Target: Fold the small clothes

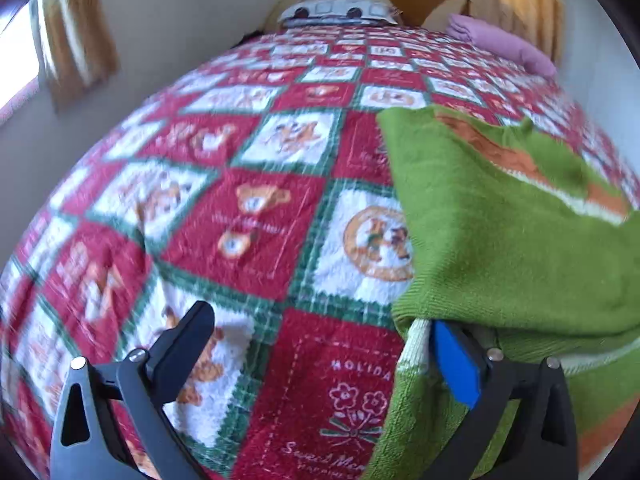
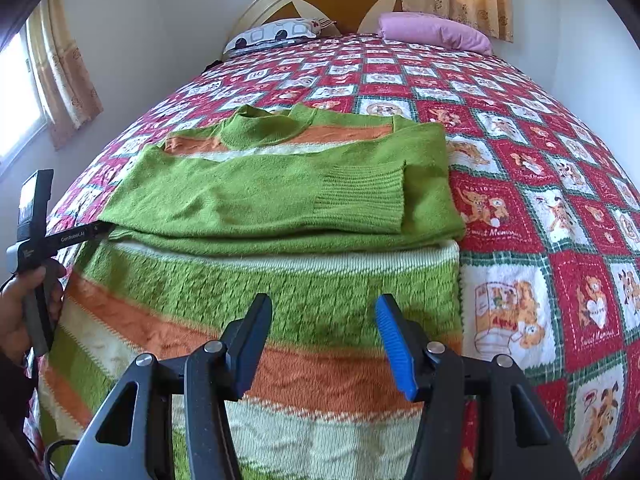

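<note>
The left gripper (image 1: 320,340) is open wide above the quilt (image 1: 224,216), with nothing between its fingers. The green sweater (image 1: 500,240) lies at the right, and its edge hangs over the right finger (image 1: 456,364), which has a blue pad. At the far end of the bed are a patterned pillow (image 1: 336,10) and a pink pillow (image 1: 500,42).

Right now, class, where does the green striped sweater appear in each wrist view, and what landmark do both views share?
Left wrist view: the green striped sweater fills the right side, bottom to mid-height.
Right wrist view: it spreads across the centre and lower left.
Shared landmark: the pink pillow by the headboard, upper right.
</note>
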The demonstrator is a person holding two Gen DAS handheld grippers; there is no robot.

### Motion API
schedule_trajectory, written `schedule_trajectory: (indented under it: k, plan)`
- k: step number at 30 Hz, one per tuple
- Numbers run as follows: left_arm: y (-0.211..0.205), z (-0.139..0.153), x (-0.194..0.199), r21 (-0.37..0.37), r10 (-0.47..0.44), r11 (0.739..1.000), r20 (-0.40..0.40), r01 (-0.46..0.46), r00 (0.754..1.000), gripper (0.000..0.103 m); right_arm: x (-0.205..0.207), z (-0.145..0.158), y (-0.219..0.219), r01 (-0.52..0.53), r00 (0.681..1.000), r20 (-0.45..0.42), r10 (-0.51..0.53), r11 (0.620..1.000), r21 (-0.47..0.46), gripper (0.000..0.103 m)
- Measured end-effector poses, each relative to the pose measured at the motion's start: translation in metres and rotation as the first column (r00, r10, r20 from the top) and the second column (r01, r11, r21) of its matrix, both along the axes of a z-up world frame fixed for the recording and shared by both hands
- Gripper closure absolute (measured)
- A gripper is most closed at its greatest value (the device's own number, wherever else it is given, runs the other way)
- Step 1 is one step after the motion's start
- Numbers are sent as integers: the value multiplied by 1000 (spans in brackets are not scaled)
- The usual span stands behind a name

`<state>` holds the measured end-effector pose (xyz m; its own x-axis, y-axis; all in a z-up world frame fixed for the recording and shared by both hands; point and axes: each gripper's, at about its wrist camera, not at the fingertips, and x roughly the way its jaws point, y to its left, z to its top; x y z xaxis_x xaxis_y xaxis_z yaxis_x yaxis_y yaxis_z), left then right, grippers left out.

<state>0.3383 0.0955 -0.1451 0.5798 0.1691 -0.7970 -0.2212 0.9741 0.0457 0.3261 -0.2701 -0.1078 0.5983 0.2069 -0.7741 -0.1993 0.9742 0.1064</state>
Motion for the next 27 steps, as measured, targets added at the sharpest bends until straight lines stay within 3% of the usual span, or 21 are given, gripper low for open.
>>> schedule_trajectory:
  k: [3, 7, 15, 20, 27]
  plan:
    - [-3, 0, -2, 26, 10, 1000, 5, -11, 1000, 0, -5, 1, -2, 5, 1000, -12, -5, 1000, 2, 48]
    - [3, 0, -9, -29, 17, 999, 2, -17, 1000, 0, -22, 8, -3, -20, 1000, -7, 20, 1000, 3, 48]
    - [-6, 21, -46, 13, -67, 998, 54, 67, 996, 0, -46, 17, 0, -33, 999, -3, 33, 999, -3, 48]
    - [-21, 41, -85, 72, -179, 982, 91, 173, 980, 0, -63, 20, 5, -41, 999, -5, 41, 999, 0, 47]
    - [-26, 61, -125, 64, -241, 970, 133, 234, 961, 0, -88, 24, 8, -37, 999, -1, 37, 999, 14, 47]
